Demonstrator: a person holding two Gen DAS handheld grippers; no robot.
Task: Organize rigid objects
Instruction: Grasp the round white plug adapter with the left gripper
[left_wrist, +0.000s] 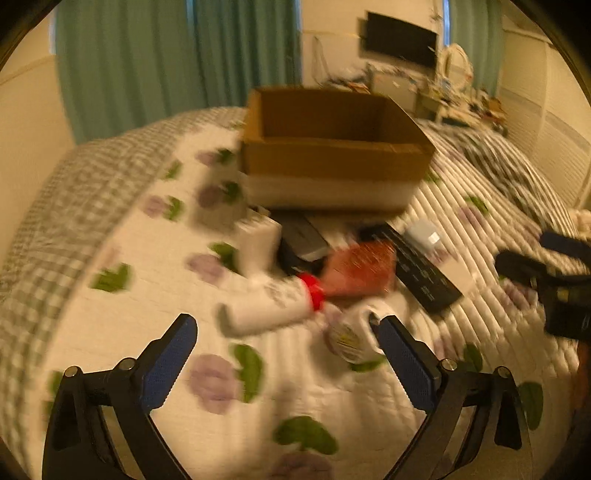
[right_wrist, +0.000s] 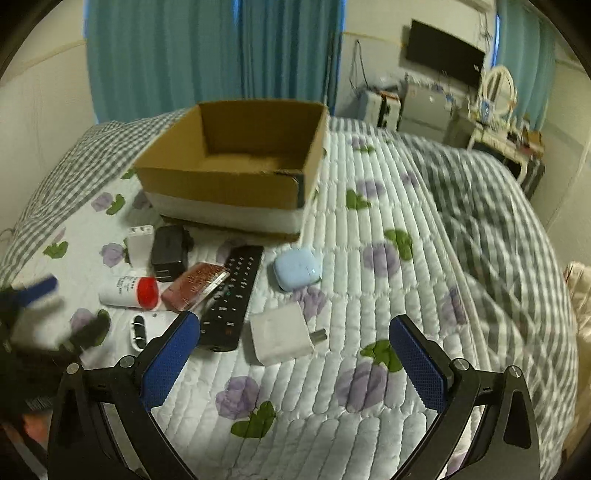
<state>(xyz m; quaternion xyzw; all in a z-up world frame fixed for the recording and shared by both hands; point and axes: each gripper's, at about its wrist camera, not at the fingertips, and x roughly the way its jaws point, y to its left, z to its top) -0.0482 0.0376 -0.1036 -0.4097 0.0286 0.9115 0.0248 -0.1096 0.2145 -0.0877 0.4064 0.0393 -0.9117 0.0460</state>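
An open cardboard box (right_wrist: 236, 162) stands on the bed, also in the left wrist view (left_wrist: 332, 147). In front of it lie a black remote (right_wrist: 232, 295), a white bottle with a red cap (right_wrist: 127, 291), a red-brown box (right_wrist: 194, 286), a black adapter (right_wrist: 170, 251), a white power bank (right_wrist: 139, 245), a light blue earbud case (right_wrist: 295, 267), a white charger (right_wrist: 282, 332) and a white plug (right_wrist: 142, 330). My left gripper (left_wrist: 282, 328) is open, just before the bottle (left_wrist: 269, 306). My right gripper (right_wrist: 293, 326) is open above the charger.
The bed has a flowered quilt (right_wrist: 369, 369) and a grey checked blanket (right_wrist: 487, 206). Teal curtains (right_wrist: 207, 51) hang behind. A wall screen (right_wrist: 443, 53) and a cluttered desk (right_wrist: 495, 136) stand at the far right.
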